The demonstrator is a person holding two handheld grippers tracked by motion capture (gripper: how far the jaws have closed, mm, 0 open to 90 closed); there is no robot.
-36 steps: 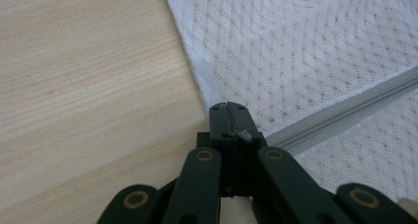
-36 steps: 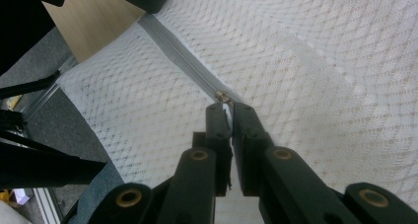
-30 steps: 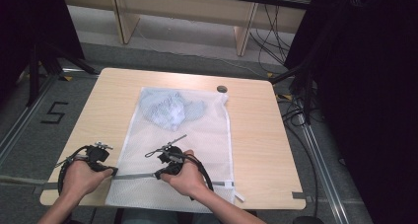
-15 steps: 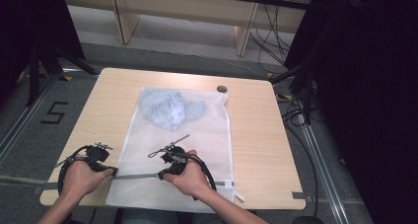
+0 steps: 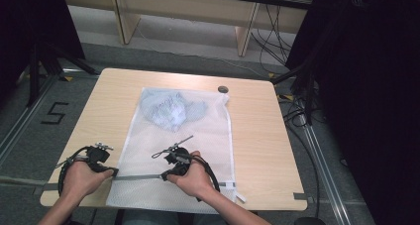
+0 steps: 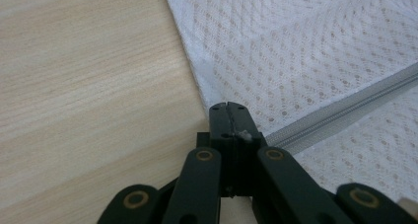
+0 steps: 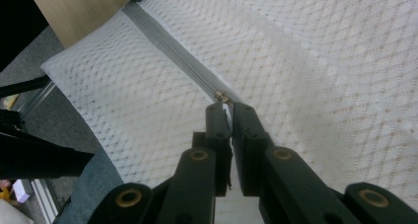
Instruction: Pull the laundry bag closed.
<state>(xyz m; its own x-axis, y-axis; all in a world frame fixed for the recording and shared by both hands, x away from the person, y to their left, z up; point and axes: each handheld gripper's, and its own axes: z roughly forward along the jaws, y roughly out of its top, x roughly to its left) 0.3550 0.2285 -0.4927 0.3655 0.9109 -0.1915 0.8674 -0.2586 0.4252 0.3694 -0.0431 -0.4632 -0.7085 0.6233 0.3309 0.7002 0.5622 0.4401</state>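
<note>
A white mesh laundry bag (image 5: 198,136) lies flat on the wooden table (image 5: 252,136), with a pale blue garment (image 5: 171,110) inside its far half. A grey zipper (image 5: 138,177) runs across the bag's near end. My left gripper (image 5: 115,173) is at the bag's left edge, and its jaws are shut on the fabric at the zipper's end (image 6: 229,108). My right gripper (image 5: 163,175) is at the middle of the zipper line, shut on the small metal zipper pull (image 7: 224,98). The zipper (image 7: 162,41) stretches straight between the two grippers.
A small dark round object (image 5: 223,89) lies near the table's far edge beside the bag's corner. The bag's near end overhangs the table's front edge (image 7: 84,110). Desk legs, cables and a dark curtain stand beyond the table and to its right.
The right gripper has edged slightly to the right along the zipper line. The left gripper has held still at the bag's edge.
</note>
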